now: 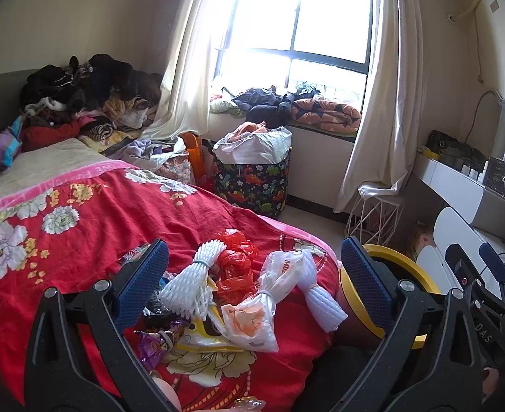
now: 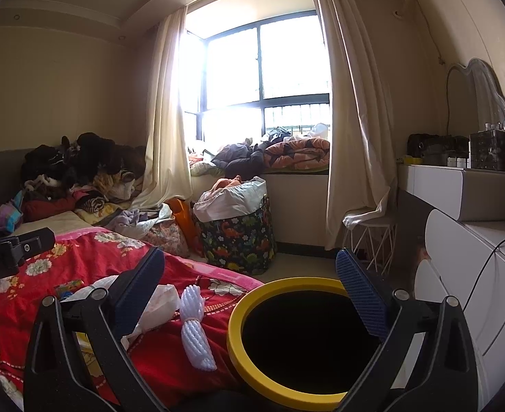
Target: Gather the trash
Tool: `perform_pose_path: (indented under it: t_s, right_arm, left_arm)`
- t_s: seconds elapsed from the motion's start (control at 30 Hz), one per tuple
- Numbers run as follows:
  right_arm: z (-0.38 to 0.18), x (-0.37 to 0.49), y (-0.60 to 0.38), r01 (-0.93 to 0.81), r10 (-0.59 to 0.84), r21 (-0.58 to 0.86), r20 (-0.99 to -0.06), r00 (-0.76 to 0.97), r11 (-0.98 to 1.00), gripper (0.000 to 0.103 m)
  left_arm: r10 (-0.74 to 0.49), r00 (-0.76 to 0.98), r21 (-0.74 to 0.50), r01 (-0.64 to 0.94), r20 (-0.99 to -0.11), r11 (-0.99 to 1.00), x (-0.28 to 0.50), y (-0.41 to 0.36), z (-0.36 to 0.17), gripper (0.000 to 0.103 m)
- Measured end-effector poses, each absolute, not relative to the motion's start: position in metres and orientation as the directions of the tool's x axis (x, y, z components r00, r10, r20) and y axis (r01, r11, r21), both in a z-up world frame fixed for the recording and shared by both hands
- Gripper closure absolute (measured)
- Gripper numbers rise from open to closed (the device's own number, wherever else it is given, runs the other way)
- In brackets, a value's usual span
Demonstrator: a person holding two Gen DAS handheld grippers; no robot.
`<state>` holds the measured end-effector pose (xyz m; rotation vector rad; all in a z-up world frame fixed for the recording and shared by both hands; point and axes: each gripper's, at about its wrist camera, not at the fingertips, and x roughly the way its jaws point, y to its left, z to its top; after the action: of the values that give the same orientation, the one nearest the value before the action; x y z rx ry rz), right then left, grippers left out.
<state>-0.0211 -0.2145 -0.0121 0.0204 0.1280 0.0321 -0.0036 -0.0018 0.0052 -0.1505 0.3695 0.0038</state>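
Your left hand-held gripper (image 1: 252, 274) gaped open, empty, over trash pile (image 1: 225, 295) on bed (image 1: 81, 226), left of yellow-rimmed bin (image 2: 304, 340). Right hand-held gripper (image 2: 252, 295) open above bin; left nearer.

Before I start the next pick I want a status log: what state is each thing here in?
Left tongs: open, empty, over the trash pile.
Right tongs: open, empty, above the bin.
Yellow-rimmed bin: open, beside the bed; contents too dark to tell.
Red plastic bag: crumpled, on the bedspread.
White foam net: bundled and tied, lying near the bed edge.
Dinosaur-print hamper: upright, stuffed full.
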Motion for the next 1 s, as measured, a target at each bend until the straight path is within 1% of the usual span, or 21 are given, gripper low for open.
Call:
perform_pose_path:
  t_s: [1.0]
  right_arm:
    - [-0.018, -0.023, -0.217, -0.039, 0.042, 0.024, -0.152, 0.987, 0.999, 0.006]
  left_arm:
    - [-0.025, 0.931, -0.15, -0.032, -0.365, 0.988, -0.004, -0.01, 0.015, 0.011]
